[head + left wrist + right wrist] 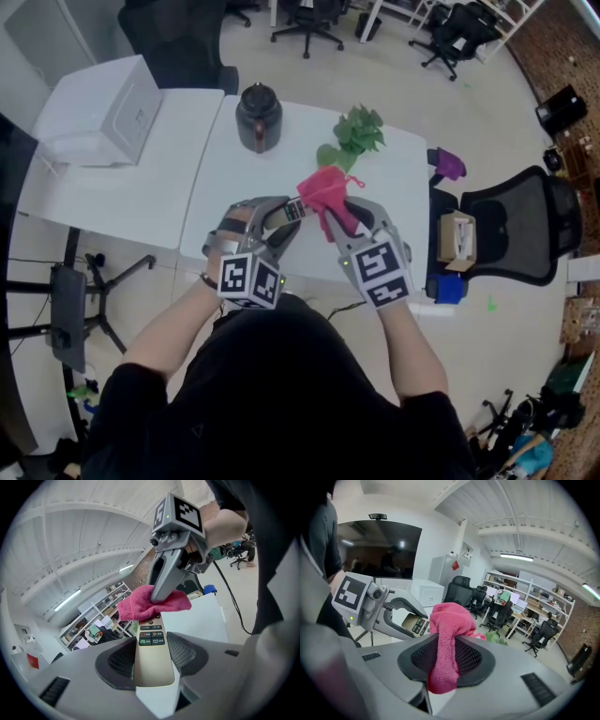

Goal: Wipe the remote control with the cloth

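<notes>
**Remote in my left gripper, cloth in my right**

The remote control (151, 660) lies lengthways between the jaws of my left gripper (284, 221). The jaws are clamped on its plain lower body, one pad against each long side. Its button end points away from me, past the fingertips. The pink cloth (446, 639) is draped over that far end and touches the remote just above the rows of buttons.

My right gripper (330, 217) has its jaws closed on the cloth. One fold hangs down between the pads, and the rest bunches up beyond the tips. This gripper comes in from the right of my left one, so the two sets of tips meet at the remote's far end, with the cloth between them. From the left gripper view, one right finger lies across the top of the cloth.

Both grippers are held above the near part of the white table (398, 187). Beyond the tips, a green leafy sprig (358, 131) lies on the table. A dark kettle (259, 117) stands farther off, to the left of the sprig. Out to the left of my left gripper, a second table carries a white box-shaped appliance (103, 112). To the right of my right gripper, past the table's edge, stands a black office chair (516, 225).
</notes>
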